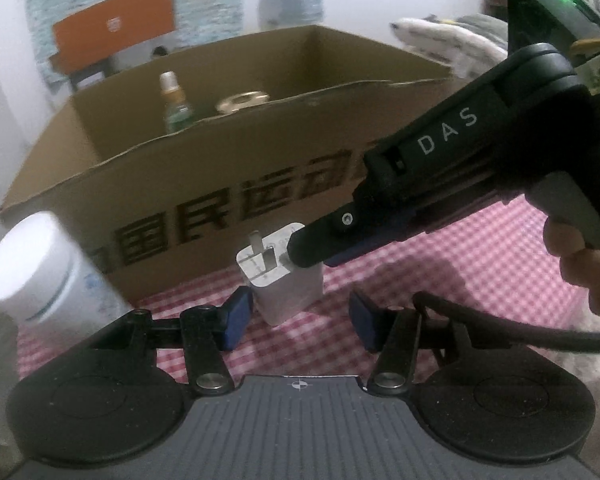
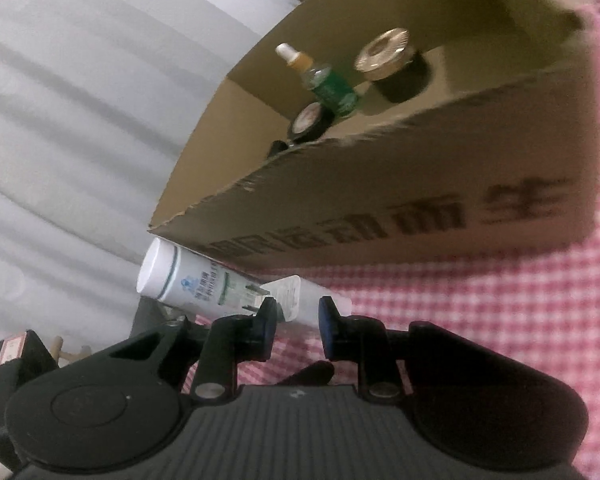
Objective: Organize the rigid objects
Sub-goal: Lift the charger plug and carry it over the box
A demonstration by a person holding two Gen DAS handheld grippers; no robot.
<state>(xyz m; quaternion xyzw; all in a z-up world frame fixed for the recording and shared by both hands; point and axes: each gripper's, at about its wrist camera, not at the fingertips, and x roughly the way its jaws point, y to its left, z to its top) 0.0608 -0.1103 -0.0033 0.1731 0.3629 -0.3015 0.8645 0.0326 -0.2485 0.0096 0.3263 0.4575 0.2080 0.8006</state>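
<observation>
A white charger plug (image 1: 280,284) stands prongs-up on the pink checked cloth (image 1: 480,280), just in front of the cardboard box (image 1: 220,184). My right gripper (image 1: 300,250) reaches in from the right and is shut on the plug's upper part. In the right wrist view the charger plug (image 2: 298,298) sits between that right gripper's (image 2: 298,320) blue pads. My left gripper (image 1: 300,322) is low and open; its left pad is close to the plug's base and its right pad stands apart.
The cardboard box (image 2: 420,160) holds a green bottle (image 2: 332,88), a gold-lidded jar (image 2: 384,54) and a small round tin (image 2: 310,120). A white capped tube (image 1: 40,272) sits left of the plug. A hand (image 1: 592,272) and a black cable (image 1: 500,332) are at the right.
</observation>
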